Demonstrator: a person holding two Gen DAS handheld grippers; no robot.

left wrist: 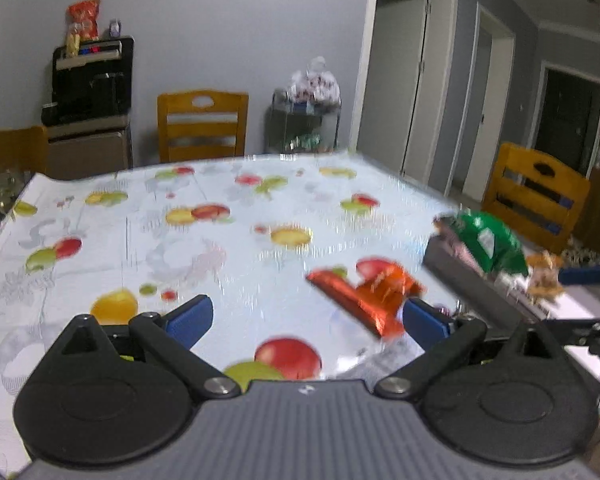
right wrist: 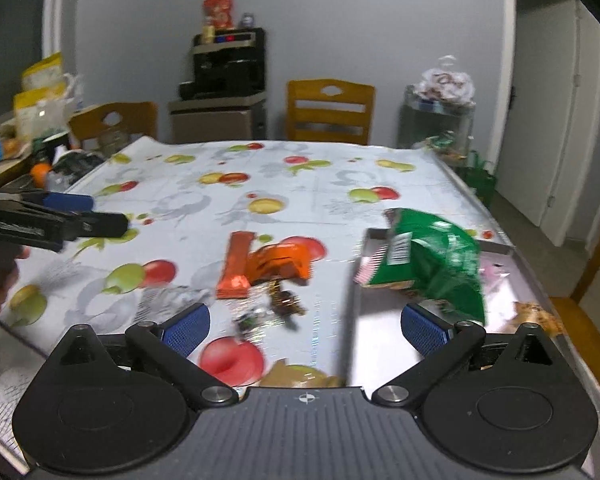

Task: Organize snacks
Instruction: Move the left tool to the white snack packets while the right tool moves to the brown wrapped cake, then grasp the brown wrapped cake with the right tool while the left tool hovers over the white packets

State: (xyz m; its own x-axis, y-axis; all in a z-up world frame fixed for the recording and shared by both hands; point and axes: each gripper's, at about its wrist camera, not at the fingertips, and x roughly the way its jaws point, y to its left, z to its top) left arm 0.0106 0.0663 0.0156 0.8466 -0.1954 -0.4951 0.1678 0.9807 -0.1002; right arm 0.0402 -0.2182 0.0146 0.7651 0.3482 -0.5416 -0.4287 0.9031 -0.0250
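Two orange snack packets (right wrist: 260, 266) lie on the fruit-print tablecloth, also in the left wrist view (left wrist: 364, 296). A green snack bag (right wrist: 436, 260) rests over the metal tray (right wrist: 376, 344); the left wrist view shows the bag (left wrist: 492, 240) and the tray (left wrist: 460, 276) at the right. Small dark wrapped candies (right wrist: 276, 308) lie near the packets. My left gripper (left wrist: 306, 320) is open and empty above the cloth, left of the packets. My right gripper (right wrist: 304, 326) is open and empty, near the candies and the tray's left edge. The left gripper shows at the left of the right wrist view (right wrist: 64, 216).
Wooden chairs (right wrist: 330, 110) stand around the table. A black appliance on a cabinet (right wrist: 226, 68) stands at the far wall. A glass jar with a bag on top (right wrist: 440, 120) stands at the table's far right. Clutter (right wrist: 40, 128) lies at the far left.
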